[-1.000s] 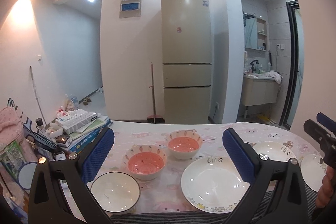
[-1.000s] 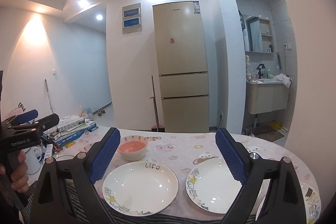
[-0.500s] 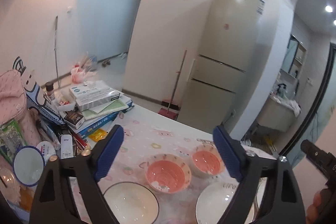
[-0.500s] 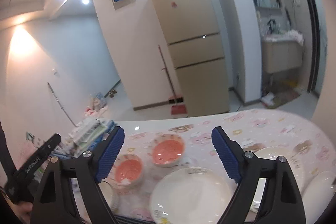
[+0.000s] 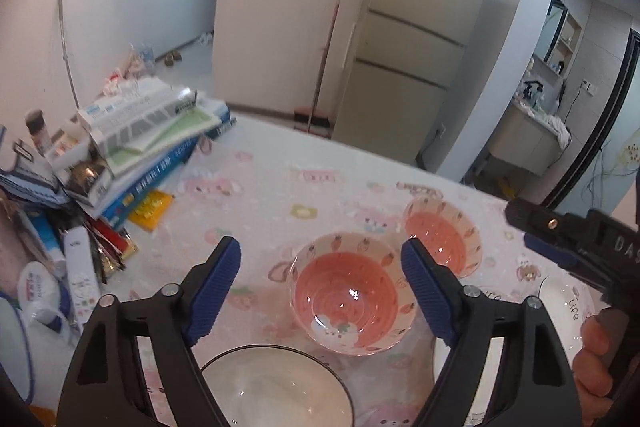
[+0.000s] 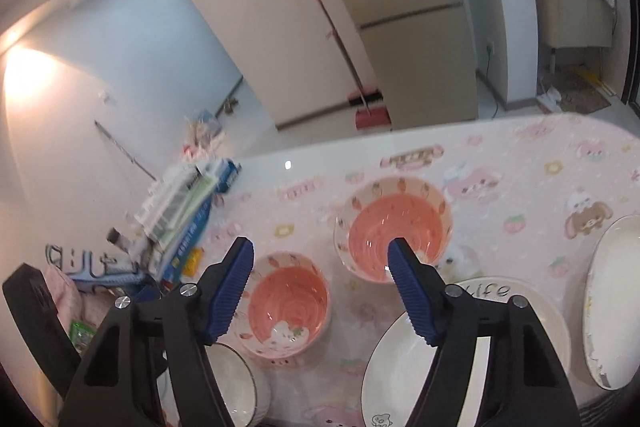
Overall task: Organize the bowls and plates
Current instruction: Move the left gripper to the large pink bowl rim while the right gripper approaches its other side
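Note:
Two pink bowls with carrot print stand on the table, the nearer pink bowl (image 5: 348,303) (image 6: 288,303) and the farther pink bowl (image 5: 440,239) (image 6: 394,227). A white bowl (image 5: 276,387) (image 6: 232,383) sits in front of them. A white plate lettered "Life" (image 6: 400,367) (image 5: 568,303) lies to the right, a second white plate (image 6: 616,299) beyond it. My left gripper (image 5: 320,245) hovers tilted down over the nearer pink bowl, jaws closing, nothing pressed between the pads. My right gripper (image 6: 320,247) hangs above both pink bowls, jaws closing, nothing gripped.
A pink cartoon cloth covers the table (image 5: 280,187). At its left end a stack of books and boxes (image 5: 152,131) stands amid small clutter. Beyond the table are a fridge (image 5: 416,47) and a broom (image 6: 368,107). A hand (image 5: 596,347) holds the right gripper's handle.
Both grippers have swung left and tipped down toward the bowls, which now look nearer and larger. The jaws of both have narrowed. No dish has moved.

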The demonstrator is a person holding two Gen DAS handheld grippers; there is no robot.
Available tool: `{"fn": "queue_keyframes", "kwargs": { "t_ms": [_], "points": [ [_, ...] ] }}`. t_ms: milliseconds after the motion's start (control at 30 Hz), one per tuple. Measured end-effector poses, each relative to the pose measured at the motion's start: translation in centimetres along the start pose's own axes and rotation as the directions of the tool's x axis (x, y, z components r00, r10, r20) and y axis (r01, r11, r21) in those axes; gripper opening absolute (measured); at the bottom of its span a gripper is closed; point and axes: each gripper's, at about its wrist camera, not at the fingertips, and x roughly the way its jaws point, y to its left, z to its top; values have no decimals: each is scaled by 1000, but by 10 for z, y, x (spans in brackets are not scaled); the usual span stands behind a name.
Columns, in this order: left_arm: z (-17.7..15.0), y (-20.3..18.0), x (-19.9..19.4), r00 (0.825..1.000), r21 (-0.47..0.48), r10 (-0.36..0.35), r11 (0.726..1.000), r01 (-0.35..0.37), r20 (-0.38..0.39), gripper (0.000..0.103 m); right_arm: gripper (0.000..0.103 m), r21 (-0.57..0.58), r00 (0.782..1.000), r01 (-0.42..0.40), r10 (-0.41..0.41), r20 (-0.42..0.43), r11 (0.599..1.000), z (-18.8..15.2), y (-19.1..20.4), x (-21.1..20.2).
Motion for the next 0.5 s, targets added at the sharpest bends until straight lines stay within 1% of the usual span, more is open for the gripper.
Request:
{"fn": "queue_keyframes", "kwargs": {
  "t_ms": [33, 67, 100, 167, 200, 233, 267, 300, 367, 433, 500],
  "points": [
    [-2, 3, 7, 1000, -6, 1, 1000, -1, -31, 72, 66, -2, 999, -20, 20, -41, 1000, -3, -1, 13],
    [-4, 7, 15, 998, -20, 4, 1000, -5, -60, 67, 62, -1, 997, -36, 36, -68, 999, -6, -2, 21],
    [-5, 12, 21, 998, -51, 15, 999, -18, -69, 66, 60, 18, 995, -53, 54, -88, 998, -10, -4, 30],
    [-9, 25, 30, 995, -120, 50, 991, -59, -82, 65, 53, 55, 996, -30, 35, -87, 998, -20, -6, 40],
    [-11, 29, 36, 994, -136, 49, 989, -62, -99, 62, 52, 50, 995, -14, 18, -93, 999, -23, -5, 46],
    [-14, 33, 44, 992, -145, 16, 989, -35, -127, 59, 51, 44, 994, -11, 16, -104, 999, -24, -5, 50],
    [-16, 36, 50, 989, -161, -18, 987, -6, -145, 53, 46, 37, 992, -23, 27, -122, 999, -27, -4, 58],
    [-18, 39, 55, 985, -183, -44, 983, 13, -165, 48, 44, 35, 990, -35, 39, -138, 999, -28, -4, 62],
    [-21, 38, 62, 978, -181, -51, 983, 14, -200, 41, 43, 38, 982, -61, 66, -174, 997, -33, -4, 74],
    [-24, 33, 64, 977, -165, -49, 986, 14, -209, 38, 39, 40, 979, -61, 68, -194, 997, -37, -4, 82],
    [-27, 30, 63, 973, -170, -45, 985, 6, -227, 32, 39, 43, 977, -53, 60, -204, 998, -41, -3, 87]
  ]
}}
